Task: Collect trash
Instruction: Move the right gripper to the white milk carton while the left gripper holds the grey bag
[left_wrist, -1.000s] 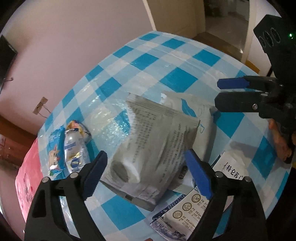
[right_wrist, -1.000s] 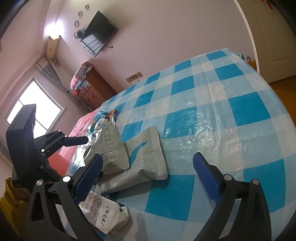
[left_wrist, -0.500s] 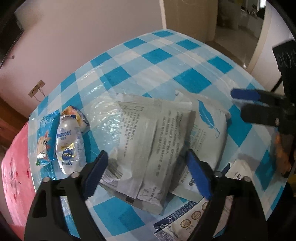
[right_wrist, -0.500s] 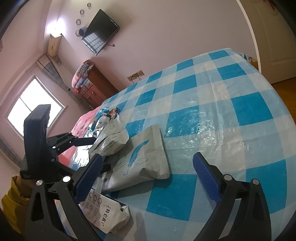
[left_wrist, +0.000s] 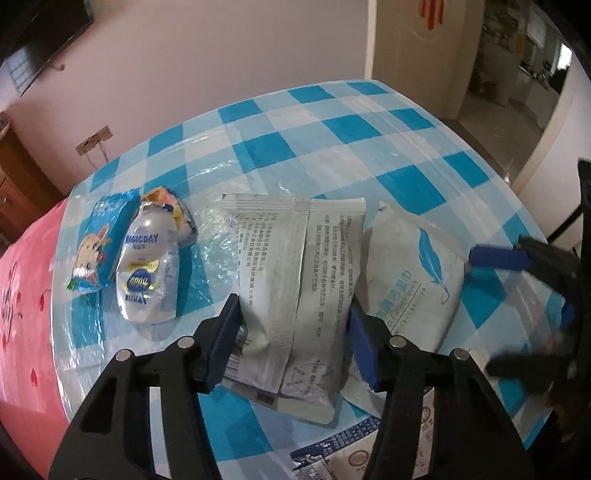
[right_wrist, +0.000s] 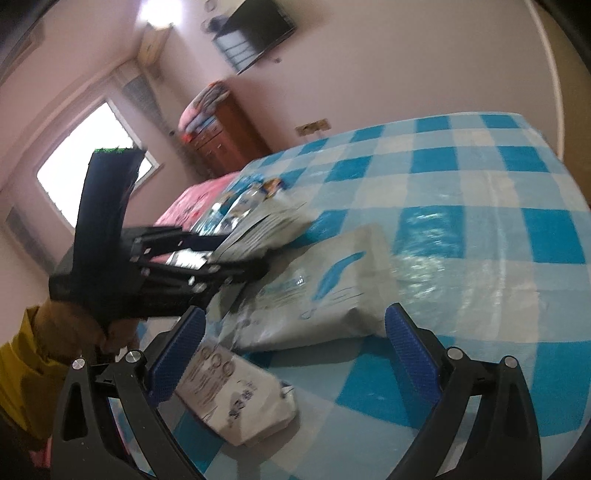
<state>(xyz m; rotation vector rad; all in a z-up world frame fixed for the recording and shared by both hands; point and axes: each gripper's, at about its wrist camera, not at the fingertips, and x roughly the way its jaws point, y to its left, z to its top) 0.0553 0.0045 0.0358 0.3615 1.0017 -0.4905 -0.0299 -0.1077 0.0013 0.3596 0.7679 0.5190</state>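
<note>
The grey packet (left_wrist: 295, 295) lies lengthwise away from me; my left gripper (left_wrist: 291, 343) is closing on its sides, pads touching. My right gripper (right_wrist: 295, 354) gapes, empty.

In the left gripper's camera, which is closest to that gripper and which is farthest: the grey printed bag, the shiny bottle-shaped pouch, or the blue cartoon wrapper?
1. Grey printed bag: between the closing jaws of the left gripper.
2. Shiny bottle-shaped pouch: off to the left.
3. Blue cartoon wrapper: farther left, beside the pouch.
</note>
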